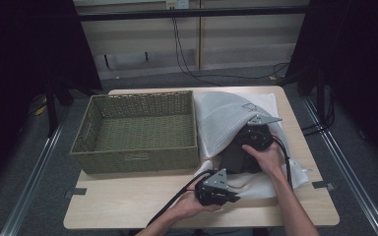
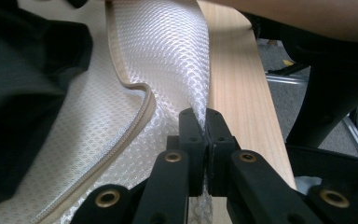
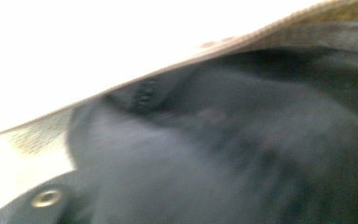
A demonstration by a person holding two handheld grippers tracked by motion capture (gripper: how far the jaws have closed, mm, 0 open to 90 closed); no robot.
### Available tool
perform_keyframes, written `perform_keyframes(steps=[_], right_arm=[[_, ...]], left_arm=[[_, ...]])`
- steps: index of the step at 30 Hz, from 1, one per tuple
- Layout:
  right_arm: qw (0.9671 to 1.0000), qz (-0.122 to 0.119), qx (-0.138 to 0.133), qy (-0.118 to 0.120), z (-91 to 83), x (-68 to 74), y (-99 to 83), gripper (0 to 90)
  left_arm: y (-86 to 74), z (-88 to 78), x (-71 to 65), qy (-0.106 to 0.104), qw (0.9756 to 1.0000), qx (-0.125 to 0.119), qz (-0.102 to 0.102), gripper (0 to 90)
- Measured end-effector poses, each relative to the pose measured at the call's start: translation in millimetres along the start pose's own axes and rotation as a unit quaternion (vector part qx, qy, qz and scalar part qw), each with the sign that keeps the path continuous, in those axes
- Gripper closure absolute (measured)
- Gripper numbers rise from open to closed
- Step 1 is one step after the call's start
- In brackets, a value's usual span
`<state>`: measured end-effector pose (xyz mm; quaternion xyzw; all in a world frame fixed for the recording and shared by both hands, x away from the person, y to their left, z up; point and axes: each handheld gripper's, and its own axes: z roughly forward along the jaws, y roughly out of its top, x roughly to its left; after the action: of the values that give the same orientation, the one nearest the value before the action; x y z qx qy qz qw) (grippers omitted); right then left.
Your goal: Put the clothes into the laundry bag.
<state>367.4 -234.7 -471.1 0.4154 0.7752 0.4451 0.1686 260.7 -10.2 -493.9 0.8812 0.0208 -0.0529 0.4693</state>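
The left gripper (image 2: 205,140) pinches the mesh bag's (image 1: 226,115) near edge at the bench's (image 1: 128,201) front; the right gripper (image 1: 254,139) sits inside its mouth against the dark garment (image 3: 242,154), grip unclear through blur.

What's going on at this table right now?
A person is working a dark garment at the mouth of a white mesh laundry bag on the wooden table. The left hand-held gripper is shut on the bag's edge, beside its zipper. The right hand-held gripper reaches into the opening where the dark cloth lies; its view is too blurred to tell its jaws. A green woven basket stands to the left.
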Motion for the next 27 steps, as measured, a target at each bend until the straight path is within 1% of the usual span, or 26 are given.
perform_keyframes(steps=[1, 2, 3, 4, 5, 6, 7, 8, 9, 11, 12, 13, 14, 15, 16, 17, 18, 19, 20, 21, 22, 23, 24, 25, 26, 27], right_arm=[[1.0000, 0.001, 0.001, 0.005, -4.0, 2.1, -0.5, 56.1], [0.9999, 0.000, -0.002, 0.012, -8.4, 3.7, -1.2, 52.1], [0.9998, 0.003, -0.006, 0.020, -13.2, 5.5, -2.1, 49.4], [0.9996, 0.003, -0.008, 0.025, -17.8, 7.0, -3.4, 47.4], [0.9995, 0.000, -0.006, 0.029, -22.3, 8.7, -4.6, 44.8], [0.9995, -0.001, -0.006, 0.032, -27.0, 10.5, -5.9, 43.1], [0.9993, -0.003, -0.006, 0.035, -31.7, 11.7, -7.5, 42.0], [0.9993, -0.004, -0.007, 0.038, -36.5, 13.0, -9.1, 40.6], [0.9991, -0.006, -0.008, 0.041, -41.6, 14.6, -10.5, 39.8], [0.9989, -0.010, -0.010, 0.044, -52.5, 17.5, -12.5, 40.5], [0.9987, -0.012, -0.012, 0.048, -58.4, 18.6, -13.1, 42.7], [0.9984, -0.015, -0.018, 0.052, -64.0, 19.6, -13.4, 45.4], [0.9982, -0.016, -0.021, 0.053, -70.0, 21.0, -13.1, 48.0], [0.9980, -0.021, -0.024, 0.054, -77.1, 22.5, -12.1, 52.8], [0.9979, -0.024, -0.027, 0.055, -81.3, 22.9, -11.3, 57.5], [0.9978, -0.026, -0.032, 0.052, -86.6, 22.5, -10.0, 61.2], [0.9981, -0.022, -0.038, 0.044, -92.6, 20.6, -8.0, 63.6], [0.9981, -0.021, -0.042, 0.040, -95.7, 18.2, -6.7, 65.1], [0.9981, -0.015, -0.049, 0.034, -99.5, 14.6, -5.1, 67.0], [0.9980, -0.013, -0.056, 0.025, -102.5, 10.3, -3.6, 67.8], [0.9980, -0.013, -0.056, 0.025, -102.5, 10.3, -3.6, 67.8], [0.9978, 0.000, -0.066, -0.006, -106.2, -0.7, -0.2, 67.8], [0.9978, 0.000, -0.066, -0.006, -106.2, -0.7, -0.2, 67.8], [0.9975, -0.003, -0.069, -0.014, -106.2, -4.7, 0.5, 67.1], [0.9969, 0.000, -0.071, -0.032, -106.0, -9.6, 1.5, 64.6], [0.9956, 0.009, -0.084, -0.041, -104.8, -20.8, 1.9, 61.0]], left_arm=[[-0.2, 0.3, -0.2, 0.002, 1.0000, -0.004, -0.004, 87.7], [-0.7, 0.4, 0.4, -0.002, 0.9999, -0.009, -0.010, 87.5], [-0.5, -0.8, 1.5, 0.000, 1.0000, -0.004, -0.009, 87.5], [-0.6, -0.8, 1.8, 0.000, 0.9999, -0.007, -0.013, 87.3], [-0.9, -1.0, 2.8, 0.000, 0.9999, -0.006, -0.011, 87.2], [-1.3, -1.1, 3.2, -0.001, 0.9998, -0.009, -0.017, 87.1], [-1.4, -1.9, 4.0, 0.000, 0.9999, -0.006, -0.016, 87.0], [-1.7, -2.0, 3.5, 0.001, 0.9998, -0.007, -0.019, 87.0], [-2.2, -1.2, 3.2, 0.000, 0.9997, -0.014, -0.021, 86.9], [-2.8, -1.4, 4.4, 0.002, 0.9998, -0.009, -0.017, 86.6], [-3.3, -1.2, 4.6, 0.002, 0.9998, -0.007, -0.017, 86.6], [-4.1, -0.5, 3.9, 0.003, 0.9996, -0.011, -0.025, 86.5], [-4.1, -0.5, 3.9, 0.003, 0.9996, -0.011, -0.025, 86.2], [-5.3, -0.7, 5.7, 0.003, 0.9998, -0.007, -0.020, 85.5], [-6.2, -0.5, 5.2, 0.006, 0.9997, -0.007, -0.024, 84.8], [-6.2, -0.5, 5.2, 0.006, 0.9997, -0.007, -0.024, 83.7], [-8.4, -0.8, 6.4, 0.009, 0.9997, 0.001, -0.022, 83.5], [-8.4, -0.8, 6.4, 0.009, 0.9997, 0.001, -0.022, 83.6], [-10.3, 0.2, 6.8, 0.009, 0.9995, -0.004, -0.029, 83.3], [-10.6, -0.7, 7.6, 0.011, 0.9996, 0.002, -0.026, 83.3], [-10.6, -0.7, 7.6, 0.011, 0.9996, 0.002, -0.026, 83.6], [-11.0, -0.6, 8.3, 0.010, 0.9997, 0.004, -0.024, 84.0], [-11.0, -0.5, 8.2, 0.010, 0.9997, 0.006, -0.023, 84.0], [-11.1, 0.1, 7.6, 0.010, 0.9996, 0.005, -0.026, 84.1], [-11.4, 0.5, 7.8, 0.009, 0.9997, 0.006, -0.022, 84.2], [-11.5, 0.8, 7.5, 0.009, 0.9997, 0.008, -0.021, 84.0]])
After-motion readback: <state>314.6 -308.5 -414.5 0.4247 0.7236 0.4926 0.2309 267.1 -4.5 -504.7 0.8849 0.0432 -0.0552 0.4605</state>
